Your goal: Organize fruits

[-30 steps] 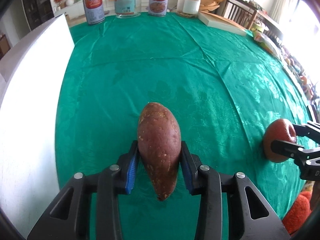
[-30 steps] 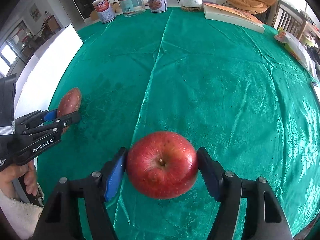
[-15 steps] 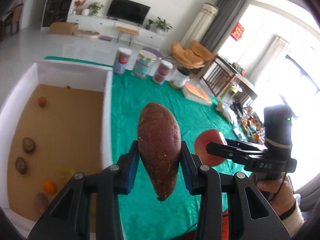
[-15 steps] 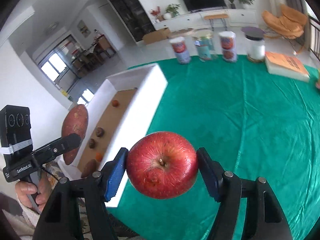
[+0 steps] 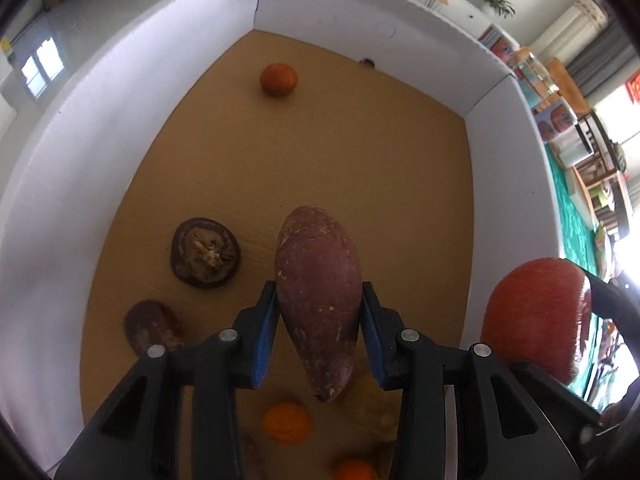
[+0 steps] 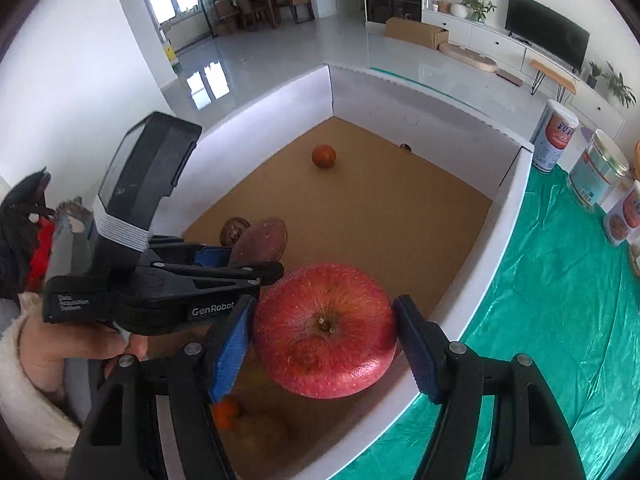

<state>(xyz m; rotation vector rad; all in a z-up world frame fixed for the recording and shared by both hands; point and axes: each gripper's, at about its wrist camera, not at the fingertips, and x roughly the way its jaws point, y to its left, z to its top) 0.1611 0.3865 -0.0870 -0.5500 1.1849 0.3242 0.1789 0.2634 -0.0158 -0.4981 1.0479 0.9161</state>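
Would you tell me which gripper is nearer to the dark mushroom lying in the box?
Left. The left gripper hangs just beside the mushroom; the right gripper is over the box's table-side wall.

Both wrist views, steeply down, sharing box (image 5: 132, 128)

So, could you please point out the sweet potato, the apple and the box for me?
sweet potato (image 5: 320, 300), left wrist view, middle of its skin between the pads.
apple (image 6: 324, 330), right wrist view, top face near the stem.
box (image 6: 400, 98), right wrist view, far white wall.

Bright daylight (fisheye-warped edges), slightly soft.
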